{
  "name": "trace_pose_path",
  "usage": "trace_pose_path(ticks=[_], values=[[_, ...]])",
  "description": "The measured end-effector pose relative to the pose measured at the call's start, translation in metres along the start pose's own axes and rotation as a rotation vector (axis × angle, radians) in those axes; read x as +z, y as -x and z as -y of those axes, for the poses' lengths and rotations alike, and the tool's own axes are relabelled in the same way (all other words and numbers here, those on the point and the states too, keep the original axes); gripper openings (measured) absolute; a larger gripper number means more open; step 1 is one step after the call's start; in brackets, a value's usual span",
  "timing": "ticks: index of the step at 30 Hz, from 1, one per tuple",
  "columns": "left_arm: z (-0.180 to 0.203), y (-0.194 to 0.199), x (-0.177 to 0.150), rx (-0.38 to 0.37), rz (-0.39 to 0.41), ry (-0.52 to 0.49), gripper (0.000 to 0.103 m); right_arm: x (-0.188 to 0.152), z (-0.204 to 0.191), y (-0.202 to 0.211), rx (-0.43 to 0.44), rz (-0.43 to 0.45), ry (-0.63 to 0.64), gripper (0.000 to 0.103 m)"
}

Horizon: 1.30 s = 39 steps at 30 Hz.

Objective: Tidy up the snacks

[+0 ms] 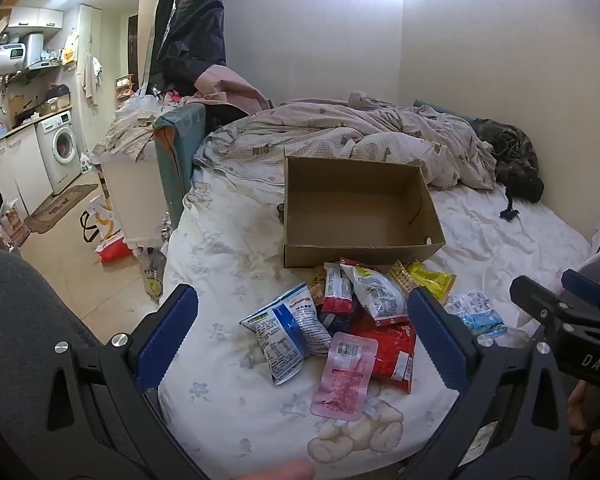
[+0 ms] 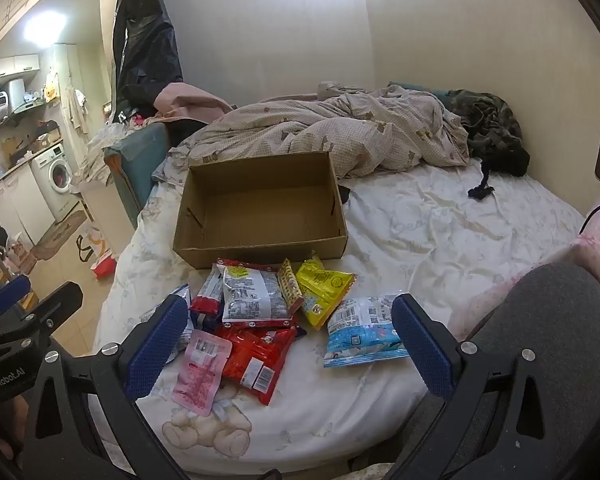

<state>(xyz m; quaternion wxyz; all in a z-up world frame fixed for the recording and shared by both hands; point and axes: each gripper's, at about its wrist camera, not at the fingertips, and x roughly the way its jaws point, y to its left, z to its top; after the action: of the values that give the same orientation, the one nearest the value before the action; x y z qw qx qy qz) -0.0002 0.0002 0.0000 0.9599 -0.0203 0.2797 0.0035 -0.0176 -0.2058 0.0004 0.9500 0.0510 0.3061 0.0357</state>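
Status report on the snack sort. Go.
Left hand-held gripper and right hand-held gripper open, holding nothing. Snack packets piled on the bed sheet, none in the cardboard box. Nothing blocking the box.

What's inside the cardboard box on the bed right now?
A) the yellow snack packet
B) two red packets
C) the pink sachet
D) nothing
D: the cardboard box shows only its bare brown floor, while the yellow snack packet, the pink sachet and the red packets all lie on the bedsheet in front of it.
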Motion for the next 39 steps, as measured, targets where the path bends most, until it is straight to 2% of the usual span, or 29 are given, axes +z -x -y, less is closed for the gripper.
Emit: trace_pose_path(ticks=[39], values=[[0.0003, -0.0003, -0.0003, 0.000, 0.001, -0.001, 0.103, 0.0010, -0.0006, 0.0014, -0.009, -0.005, 0.009, 0.103]])
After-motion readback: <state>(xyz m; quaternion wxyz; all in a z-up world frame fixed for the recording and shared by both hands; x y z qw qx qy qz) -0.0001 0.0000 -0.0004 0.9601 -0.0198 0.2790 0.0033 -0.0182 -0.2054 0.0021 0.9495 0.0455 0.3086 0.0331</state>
